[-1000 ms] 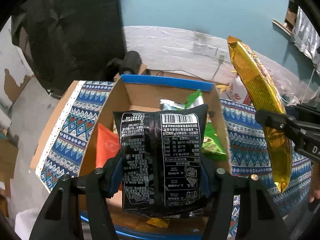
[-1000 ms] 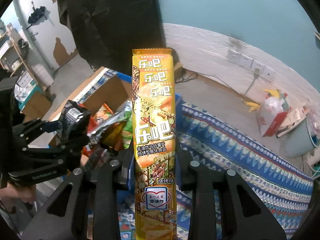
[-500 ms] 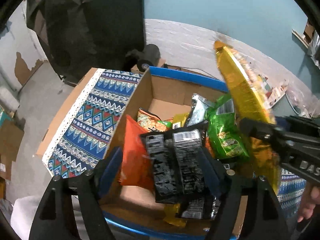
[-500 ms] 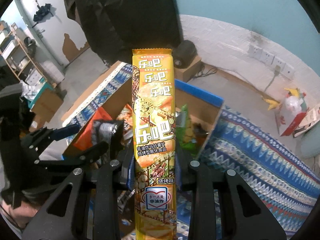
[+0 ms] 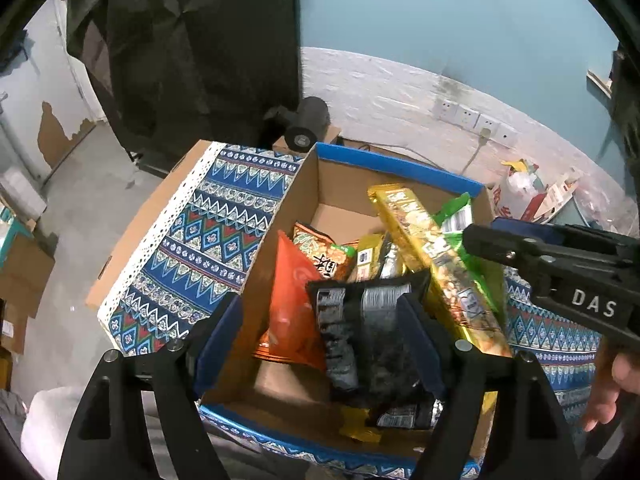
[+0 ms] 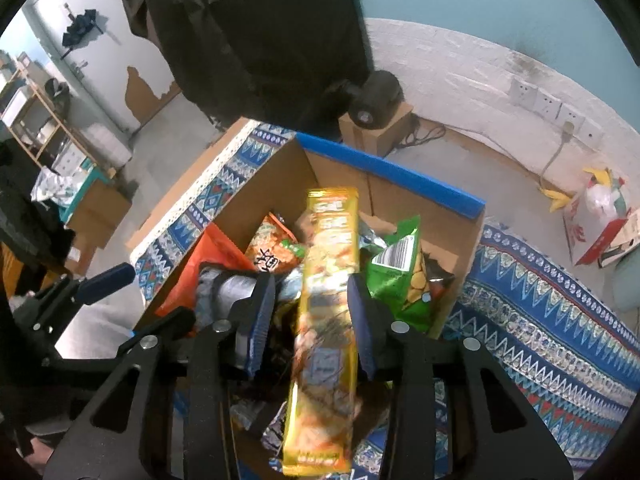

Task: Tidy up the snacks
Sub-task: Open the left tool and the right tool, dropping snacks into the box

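A cardboard box (image 5: 392, 164) with blue-taped edges holds several snack packs. A black pack (image 5: 360, 328) lies loose in it, below my left gripper (image 5: 320, 340), whose jaws stand wide open above the box's near side. My right gripper (image 6: 312, 320) hangs over the box and its jaws are opening. A long gold pack (image 6: 328, 300) sits between them, blurred and slipping down, with a gap at the left pad. From the left wrist view the gold pack (image 5: 432, 264) slants into the box under the right gripper (image 5: 488, 232).
An orange pack (image 5: 292, 304) and a green pack (image 6: 404, 272) stand in the box. A blue patterned cloth (image 5: 208, 248) covers the surface around it. Behind sits a black cylinder (image 5: 306, 124) on a small carton. A red-and-white bag (image 6: 600, 216) lies on the floor at right.
My left gripper opened and the black pack dropped into the box. My right gripper carried the gold pack over the box, and its jaws have parted, letting the pack slide down.
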`<state>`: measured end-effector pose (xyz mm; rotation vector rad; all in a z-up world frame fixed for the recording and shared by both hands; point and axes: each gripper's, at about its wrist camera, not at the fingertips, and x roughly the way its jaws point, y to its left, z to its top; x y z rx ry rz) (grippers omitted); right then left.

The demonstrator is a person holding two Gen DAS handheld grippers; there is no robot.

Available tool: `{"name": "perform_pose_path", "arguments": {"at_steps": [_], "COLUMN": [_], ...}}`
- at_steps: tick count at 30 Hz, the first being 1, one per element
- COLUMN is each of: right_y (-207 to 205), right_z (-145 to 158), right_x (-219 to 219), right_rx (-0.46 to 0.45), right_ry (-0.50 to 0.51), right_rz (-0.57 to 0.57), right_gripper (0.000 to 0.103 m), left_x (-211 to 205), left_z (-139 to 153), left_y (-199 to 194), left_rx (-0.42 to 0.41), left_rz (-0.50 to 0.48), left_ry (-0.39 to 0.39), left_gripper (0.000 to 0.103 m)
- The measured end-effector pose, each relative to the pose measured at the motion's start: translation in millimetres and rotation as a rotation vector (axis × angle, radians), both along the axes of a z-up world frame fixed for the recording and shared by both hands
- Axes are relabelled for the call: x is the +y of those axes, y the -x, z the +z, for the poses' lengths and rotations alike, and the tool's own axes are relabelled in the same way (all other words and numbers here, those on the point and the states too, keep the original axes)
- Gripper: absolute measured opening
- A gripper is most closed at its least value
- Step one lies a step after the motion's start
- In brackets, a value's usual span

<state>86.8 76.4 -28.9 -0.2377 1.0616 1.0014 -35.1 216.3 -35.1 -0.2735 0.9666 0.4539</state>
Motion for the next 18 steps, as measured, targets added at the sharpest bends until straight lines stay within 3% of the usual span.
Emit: {"name": "perform_pose_path", "arguments": {"at_steps": [2,4,7,10,18], "right_y": [1,5,8,15,21], "right_z": [6,14,23,33,48], "right_x": [-9,-21,-35,-49,-82], "right_rx": [-0.025,-0.055,-0.105,-0.153,-0.217], "right_ry": [-0.003,-0.008,-0.012,-0.016,-0.026], "right_rz": [-0.008,-0.021,-0.035,-0.055,-0.089], "right_gripper": [0.044,0.060,0.070,0.075,0.076], "left_x": [-4,-10,-19,-30,-45], "left_z": [3,9,18,26,41], "left_y": [1,3,4,4,11], "left_rx": [-0.006,-0.020,-0.038,-0.051,-0.090], "left_rz": [-0.007,-0.025,-0.045,-0.070,-0.102], "left_ry": [-0.002,-0.004,-0.025,-0.041,-0.050], "left_gripper": [0.080,0.081,0.087,0.087,0.088]}}
